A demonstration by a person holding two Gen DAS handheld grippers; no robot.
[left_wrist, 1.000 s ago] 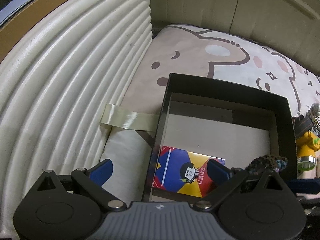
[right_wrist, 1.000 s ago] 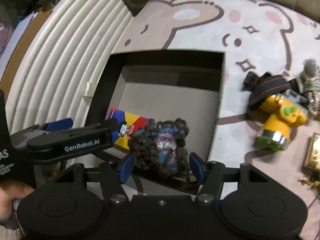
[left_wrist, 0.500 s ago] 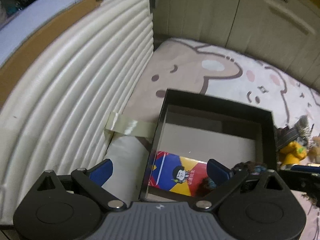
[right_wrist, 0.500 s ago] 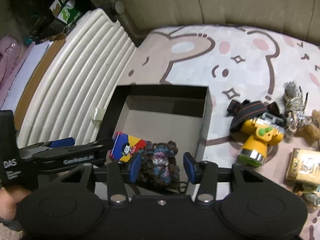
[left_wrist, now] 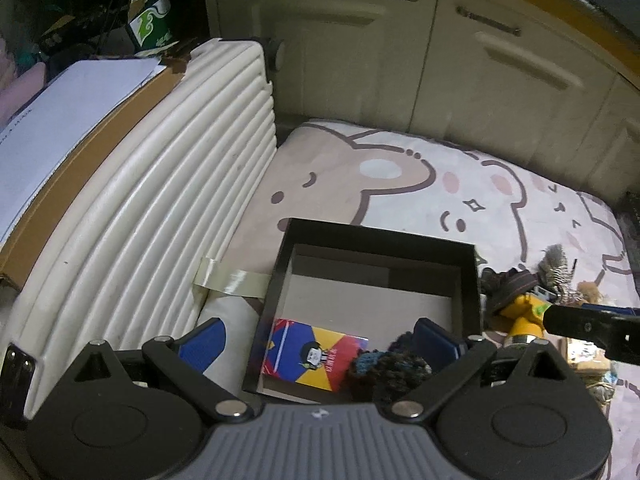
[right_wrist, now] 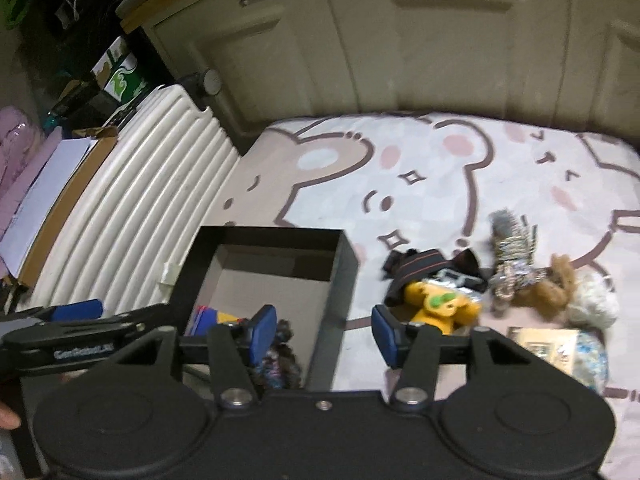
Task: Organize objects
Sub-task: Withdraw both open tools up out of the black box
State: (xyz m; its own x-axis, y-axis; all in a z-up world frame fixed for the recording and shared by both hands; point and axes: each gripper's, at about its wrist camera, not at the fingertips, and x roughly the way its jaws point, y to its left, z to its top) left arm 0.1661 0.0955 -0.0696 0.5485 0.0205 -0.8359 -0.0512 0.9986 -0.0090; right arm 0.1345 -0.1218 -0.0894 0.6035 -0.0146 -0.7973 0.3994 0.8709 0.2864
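Both grippers have pulled up and back since a second ago, and the yarn ball (left_wrist: 390, 372) that sat between the right gripper's (right_wrist: 324, 334) pads now lies loose in the box (left_wrist: 466, 280); those jaws have just been opening again, spread with nothing between them. The left gripper (left_wrist: 320, 340) is spread wide too, empty, straddling the box's near-left wall. The box sits on the bear mat (right_wrist: 420, 168), its long axis running away from the cameras, left wall close to the ribbed cushion (left_wrist: 160, 208). Inside, at the near end, the card pack (left_wrist: 312, 354) lies flat, long axis crosswise, touching the yarn ball on its right. The right view alone shows the clutter right of the box: yellow toy (right_wrist: 436, 304), brown plush (right_wrist: 552, 286), booklet (right_wrist: 548, 346); the left view alone shows tape (left_wrist: 230, 280) bridging cushion and box.
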